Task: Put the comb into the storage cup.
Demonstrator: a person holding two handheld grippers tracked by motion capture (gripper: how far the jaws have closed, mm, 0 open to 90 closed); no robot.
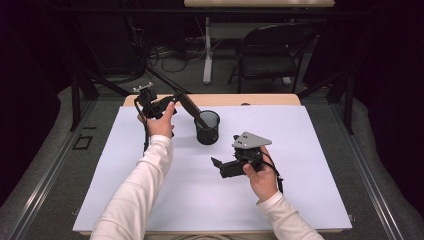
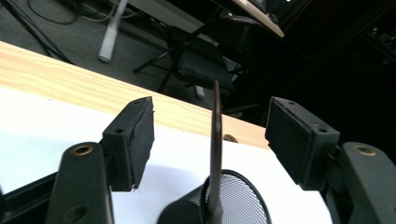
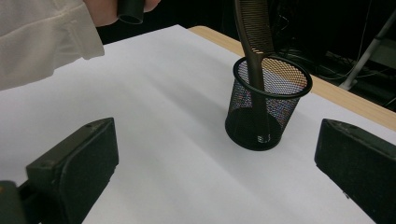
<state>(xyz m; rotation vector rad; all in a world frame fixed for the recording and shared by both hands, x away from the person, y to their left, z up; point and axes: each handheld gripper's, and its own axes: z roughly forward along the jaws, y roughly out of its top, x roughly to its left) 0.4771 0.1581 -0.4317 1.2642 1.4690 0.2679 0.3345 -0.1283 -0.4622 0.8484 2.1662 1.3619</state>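
From the high view, a black mesh cup stood on the white sheet covering the table, near its far middle. A brown comb leaned out of the cup toward the left gripper, which the left hand held just beside the comb's upper end. The right gripper rested low over the sheet, nearer the person and apart from the cup, jaws pointing left.

In the left gripper view, the comb rose edge-on between the two pads, touching neither; the jaws stood fairly wide, with clear space on both sides. Its lower end sat inside the cup. Behind lay the table's wooden edge and a dark folding chair.

In the right gripper view, the jaws stood wide with nothing between them, and the cup lay ahead with the comb leaning on its rim.

The comb looked thin, light and stiff, probably smooth plastic that could slip; pinching it across its flat faces near the solid spine seemed safest. The light cup would likely tip if the comb were levered sideways.
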